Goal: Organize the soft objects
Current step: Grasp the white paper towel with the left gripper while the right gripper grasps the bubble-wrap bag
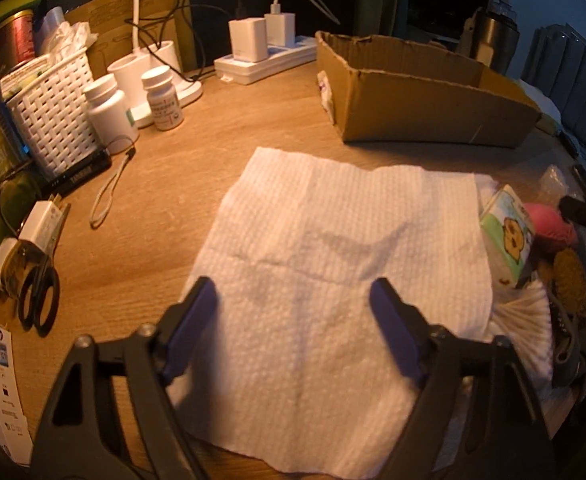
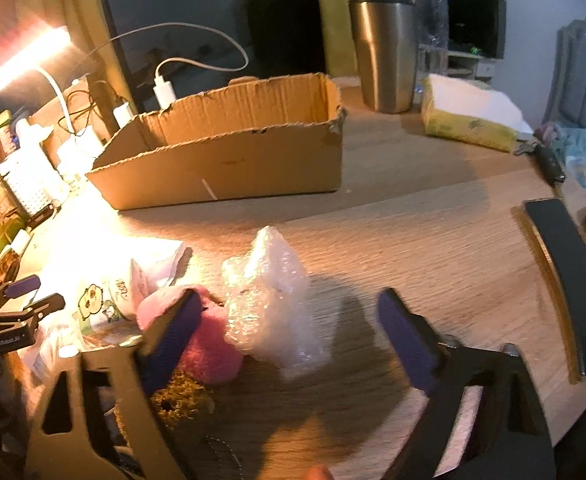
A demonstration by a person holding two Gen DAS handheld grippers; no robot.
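Your left gripper (image 1: 293, 308) spread wide, hovering over towel (image 1: 333, 260) flat on table (image 1: 165, 208). Your right gripper (image 2: 289, 328) also spread, nothing pinched; bubble wrap (image 2: 269, 296) between fingers, pink plush (image 2: 209, 344) at 9 o'clock. Box (image 2: 229, 164) at 12.

— What colours are showing on the bench (image 1: 181, 184)?

— It is showing warm tan woodgrain. The paper towel (image 1: 333, 280) at centre is looking white with a dimpled grid pattern. At one o'clock the cardboard box (image 1: 421, 108) is glowing plain brown.

— And at three o'clock?

— The plush toy (image 2: 213, 344) is showing pink, the tissue pack (image 1: 511, 236) green and white with a yellow cartoon face. The tongs (image 1: 293, 320) are wearing purple pads on black.
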